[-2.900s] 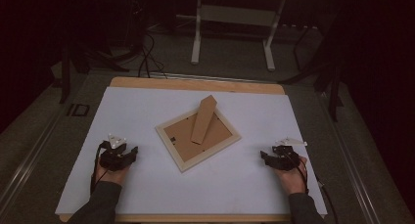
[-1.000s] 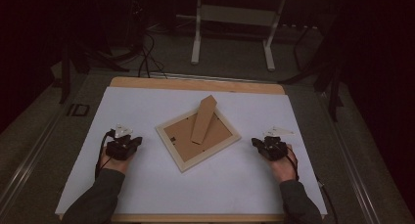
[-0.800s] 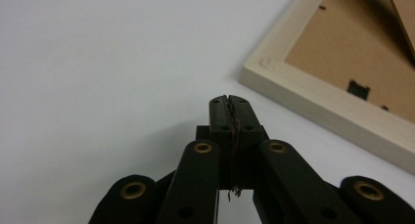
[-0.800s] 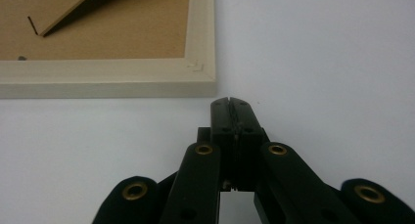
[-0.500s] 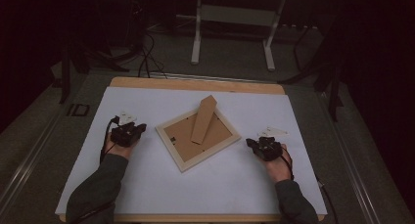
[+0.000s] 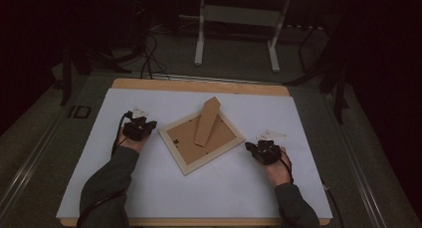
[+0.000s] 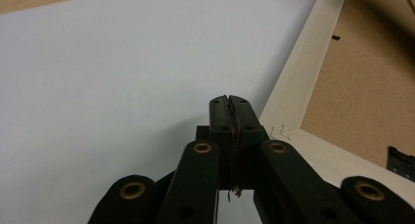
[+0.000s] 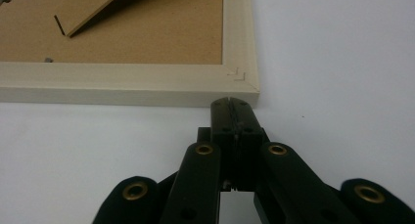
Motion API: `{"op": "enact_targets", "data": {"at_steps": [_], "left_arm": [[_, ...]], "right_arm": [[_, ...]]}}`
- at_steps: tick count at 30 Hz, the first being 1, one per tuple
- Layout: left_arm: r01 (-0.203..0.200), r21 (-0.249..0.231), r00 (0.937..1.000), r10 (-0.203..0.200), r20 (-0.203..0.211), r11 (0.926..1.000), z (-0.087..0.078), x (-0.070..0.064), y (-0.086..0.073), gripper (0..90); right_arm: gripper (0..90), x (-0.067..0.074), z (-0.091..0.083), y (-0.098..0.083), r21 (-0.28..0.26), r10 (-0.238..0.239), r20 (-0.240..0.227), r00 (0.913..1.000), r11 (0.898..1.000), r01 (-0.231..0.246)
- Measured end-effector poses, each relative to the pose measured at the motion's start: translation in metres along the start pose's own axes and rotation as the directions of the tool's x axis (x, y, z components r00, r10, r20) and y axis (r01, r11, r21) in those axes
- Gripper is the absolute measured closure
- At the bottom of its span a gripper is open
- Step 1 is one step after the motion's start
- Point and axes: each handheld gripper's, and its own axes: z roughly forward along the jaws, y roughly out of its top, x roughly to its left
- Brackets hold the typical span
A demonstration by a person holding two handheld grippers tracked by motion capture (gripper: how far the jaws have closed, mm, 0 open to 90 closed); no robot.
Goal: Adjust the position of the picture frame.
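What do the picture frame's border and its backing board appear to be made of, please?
Border: probably pale unfinished wood, matte, with a mitred corner joint and a staple. Backing board: likely brown fibreboard or hardboard, with a dull, finely speckled surface; the propped stand looks the same.

no readable text, labels, brands or numbers on anything in view

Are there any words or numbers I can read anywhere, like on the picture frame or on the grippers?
None: no words or numbers can be read.
Picture frame: plain brown backing, no writing.
Left gripper and right gripper: shut black jaws, bare.
White sheet: blank.
Dark sign on the floor left of the table: too small to read.
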Motion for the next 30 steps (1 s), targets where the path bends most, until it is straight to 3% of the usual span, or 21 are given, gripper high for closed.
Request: {"op": "enact_targets", "data": {"at_steps": [3, 14, 30], "left_arm": [[0.009, 0.007, 1.0000, -0.009, 0.001, 0.9999, 0.004, 0.000, 0.001, 90.0], [-0.019, 0.040, 0.9998, 0.019, 0.008, 0.9990, 0.019, -0.005, 0.006, 90.0], [0.003, 0.023, 0.9999, -0.003, 0.011, 0.9997, 0.017, -0.007, -0.001, 90.0]], "right_arm": [[89.9, 0.001, 0.002, 0.000, 0.000, 0.003, -0.002, 1.0000, 1.000, -0.003], [89.9, 0.000, 0.008, 0.001, 0.006, 0.022, -0.004, 0.9997, 1.000, -0.022], [89.9, -0.001, 0.021, 0.000, 0.044, 0.041, -0.008, 0.9991, 0.998, -0.041]]}}
